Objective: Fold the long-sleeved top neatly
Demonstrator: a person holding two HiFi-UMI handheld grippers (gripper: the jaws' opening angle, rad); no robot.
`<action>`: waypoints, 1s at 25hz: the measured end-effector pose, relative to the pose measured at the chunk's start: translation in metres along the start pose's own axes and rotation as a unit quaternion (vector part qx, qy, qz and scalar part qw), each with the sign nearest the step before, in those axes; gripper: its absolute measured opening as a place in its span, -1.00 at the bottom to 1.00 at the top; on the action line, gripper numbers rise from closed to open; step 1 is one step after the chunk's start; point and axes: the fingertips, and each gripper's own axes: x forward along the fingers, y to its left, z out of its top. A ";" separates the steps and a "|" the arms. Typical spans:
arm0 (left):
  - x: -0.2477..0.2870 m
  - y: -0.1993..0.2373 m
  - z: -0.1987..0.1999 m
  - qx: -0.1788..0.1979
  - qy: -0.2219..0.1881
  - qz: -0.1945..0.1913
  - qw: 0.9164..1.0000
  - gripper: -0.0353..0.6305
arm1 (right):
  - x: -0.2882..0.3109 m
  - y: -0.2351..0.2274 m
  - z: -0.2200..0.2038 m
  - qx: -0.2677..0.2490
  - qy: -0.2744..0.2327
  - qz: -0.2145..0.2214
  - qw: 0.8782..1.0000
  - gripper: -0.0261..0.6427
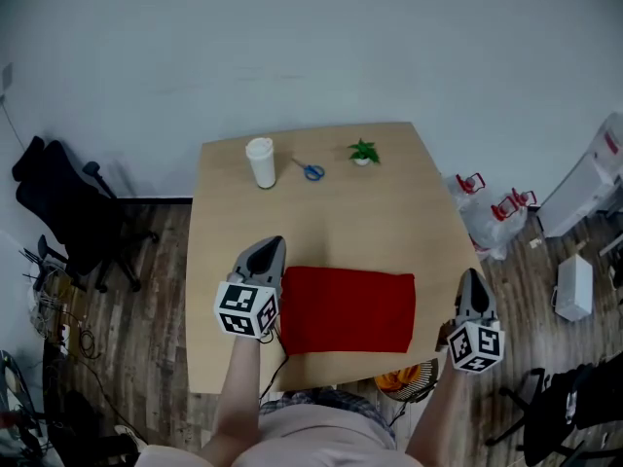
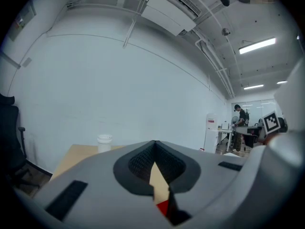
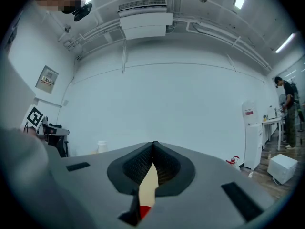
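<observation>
Left gripper point(image 1: 275, 242) closed, folded red top point(image 1: 348, 309), long axis left-right

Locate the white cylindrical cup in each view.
Head view: white cylindrical cup on the light wooden table, far-left part, left of the blue-handled scissors.
Left gripper view: left of centre.
Right gripper view: small, left of centre.
Shared landmark: red folded top, a sliver at bottom centre in both gripper views.

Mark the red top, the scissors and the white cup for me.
red top point(image 1: 348, 309), head view, middle of the cloth.
scissors point(image 1: 312, 171), head view, on the blue handles.
white cup point(image 1: 261, 163), head view, on its side wall.
</observation>
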 end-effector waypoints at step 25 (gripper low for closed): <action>0.005 0.000 -0.004 0.013 0.015 0.001 1.000 -0.89 | 0.005 -0.001 -0.006 -0.013 0.011 -0.010 1.000 -0.90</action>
